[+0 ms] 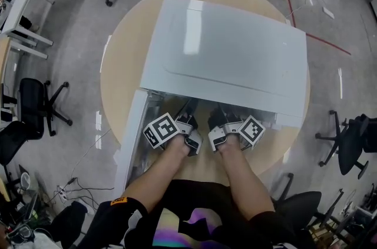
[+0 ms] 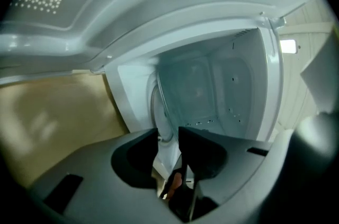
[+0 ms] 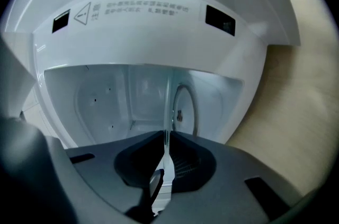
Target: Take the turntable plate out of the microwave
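Looking down from the head, a white microwave [image 1: 224, 53] sits on a round, pale wooden surface [image 1: 118, 53]. Its door [image 1: 131, 130] is swung open to the left. Two bare forearms reach in from the bottom of the frame, each hand holding a gripper at the oven's mouth, and the tips are hidden under the oven's top edge.

The glass plate [image 3: 170, 101] is inside the oven, at the front of the opening. In the right gripper view it shows edge-on as a thin clear line running into the jaws. The right gripper [image 3: 164, 149] is clamped on the plate's front rim, with the pads closed tight against the glass. A round ring [image 3: 184, 109] on the oven floor shows just beside the plate's line and seems apart from it, so that side looks raised.

In the left gripper view, the left gripper [image 2: 168, 149] has its jaws parted with a clear gap. The plate's rim [image 2: 160, 104] runs into that gap, close to one jaw, but nothing presses on it.

The step in hand looks like securing the plate before drawing it out. The task is early, as the plate has not left the oven. The next move calls for the left jaws to close on the rim. Then both hands pull back together, keeping the glass level and clear of the door frame. Held by one side only, the smooth glass could tip or slip.
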Demonstrator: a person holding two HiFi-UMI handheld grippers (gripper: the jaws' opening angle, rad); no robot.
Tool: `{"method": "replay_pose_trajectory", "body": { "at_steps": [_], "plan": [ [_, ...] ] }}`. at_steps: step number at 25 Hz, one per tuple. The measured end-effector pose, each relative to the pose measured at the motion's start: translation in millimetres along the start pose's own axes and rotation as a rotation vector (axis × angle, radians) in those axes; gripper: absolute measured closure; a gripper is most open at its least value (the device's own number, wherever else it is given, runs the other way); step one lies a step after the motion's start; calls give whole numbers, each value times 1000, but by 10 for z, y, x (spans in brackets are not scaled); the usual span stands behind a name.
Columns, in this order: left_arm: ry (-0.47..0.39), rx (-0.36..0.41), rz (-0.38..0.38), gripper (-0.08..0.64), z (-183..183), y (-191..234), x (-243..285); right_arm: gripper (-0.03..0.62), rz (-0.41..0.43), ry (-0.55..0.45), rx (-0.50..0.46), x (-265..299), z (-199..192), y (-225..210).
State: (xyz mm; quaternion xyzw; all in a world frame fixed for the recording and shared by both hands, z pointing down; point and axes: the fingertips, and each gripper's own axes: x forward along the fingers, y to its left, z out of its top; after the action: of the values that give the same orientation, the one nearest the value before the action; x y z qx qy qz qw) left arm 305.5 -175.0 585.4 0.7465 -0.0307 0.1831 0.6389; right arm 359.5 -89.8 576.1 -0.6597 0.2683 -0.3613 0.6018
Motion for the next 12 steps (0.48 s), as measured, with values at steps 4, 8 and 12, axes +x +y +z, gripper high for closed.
{"method": "replay_pose_trajectory", "body": {
  "at_steps": [4, 8, 12],
  "plan": [
    [-10, -32, -34, 390, -10, -23, -6, 552, 2, -2, 1, -56, 7, -7],
    [-36, -51, -37, 379, 68, 8, 57, 552, 6, 7, 7, -110, -26, -6],
    [-11, -74, -68, 380, 64, -14, 176, 552, 5, 14, 25, -161, -71, -23]
  ]
}}
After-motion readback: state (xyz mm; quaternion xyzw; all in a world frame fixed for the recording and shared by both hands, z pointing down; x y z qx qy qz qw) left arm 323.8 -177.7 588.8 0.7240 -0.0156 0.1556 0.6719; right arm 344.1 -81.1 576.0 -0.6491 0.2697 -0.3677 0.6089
